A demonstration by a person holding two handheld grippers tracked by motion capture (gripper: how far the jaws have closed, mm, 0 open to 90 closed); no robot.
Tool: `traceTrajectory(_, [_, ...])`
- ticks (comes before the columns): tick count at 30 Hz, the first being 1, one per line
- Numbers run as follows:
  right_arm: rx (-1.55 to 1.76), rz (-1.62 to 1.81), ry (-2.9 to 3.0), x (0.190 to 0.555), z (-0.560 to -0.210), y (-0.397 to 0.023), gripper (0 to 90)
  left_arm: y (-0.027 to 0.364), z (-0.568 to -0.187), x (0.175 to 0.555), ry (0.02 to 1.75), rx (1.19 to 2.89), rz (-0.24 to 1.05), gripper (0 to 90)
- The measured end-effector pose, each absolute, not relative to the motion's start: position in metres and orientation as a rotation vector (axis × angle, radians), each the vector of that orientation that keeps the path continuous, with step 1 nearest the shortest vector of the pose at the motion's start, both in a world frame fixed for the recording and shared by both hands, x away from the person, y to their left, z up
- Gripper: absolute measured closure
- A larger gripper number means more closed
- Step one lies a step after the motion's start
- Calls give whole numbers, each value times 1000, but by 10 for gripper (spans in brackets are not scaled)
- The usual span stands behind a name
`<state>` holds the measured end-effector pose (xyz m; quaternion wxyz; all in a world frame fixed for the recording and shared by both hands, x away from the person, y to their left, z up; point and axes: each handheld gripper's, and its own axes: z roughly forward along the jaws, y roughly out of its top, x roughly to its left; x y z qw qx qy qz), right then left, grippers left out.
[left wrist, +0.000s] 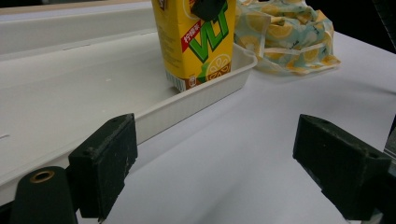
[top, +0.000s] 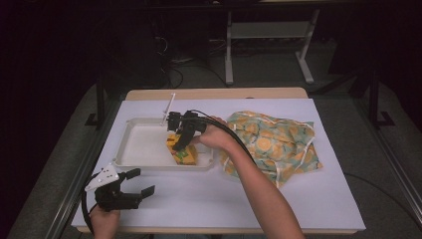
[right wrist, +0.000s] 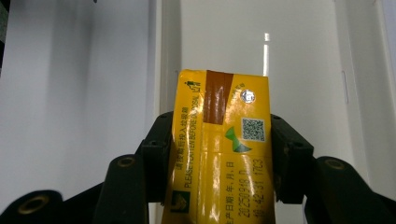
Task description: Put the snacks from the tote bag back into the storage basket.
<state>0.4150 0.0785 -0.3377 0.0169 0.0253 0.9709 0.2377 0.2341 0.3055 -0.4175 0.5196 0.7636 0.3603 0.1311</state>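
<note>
A yellow lemon-tea drink carton (top: 182, 149) stands in the near right corner of a white tray (top: 142, 144). My right gripper (top: 182, 138) is shut on the carton from above; in the right gripper view its jaws press both sides of the carton (right wrist: 219, 149). My left gripper (top: 140, 182) rests low on the white table cover near the front left edge, open, with nothing between its jaws. In the left gripper view the carton (left wrist: 196, 42) stands upright beyond the tray rim (left wrist: 196, 100).
A crumpled cloth bag with a lemon print (top: 273, 144) lies on the table to the right of the tray. A white straw-like stick (top: 168, 108) leans at the tray's far edge. Bare white cover (top: 209, 199) spreads in front of the tray.
</note>
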Motion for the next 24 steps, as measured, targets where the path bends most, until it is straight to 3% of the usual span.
traceTrajectory(24, [27,744,3022,416,-348,78,492,305,-417,234,863,1832,317,134])
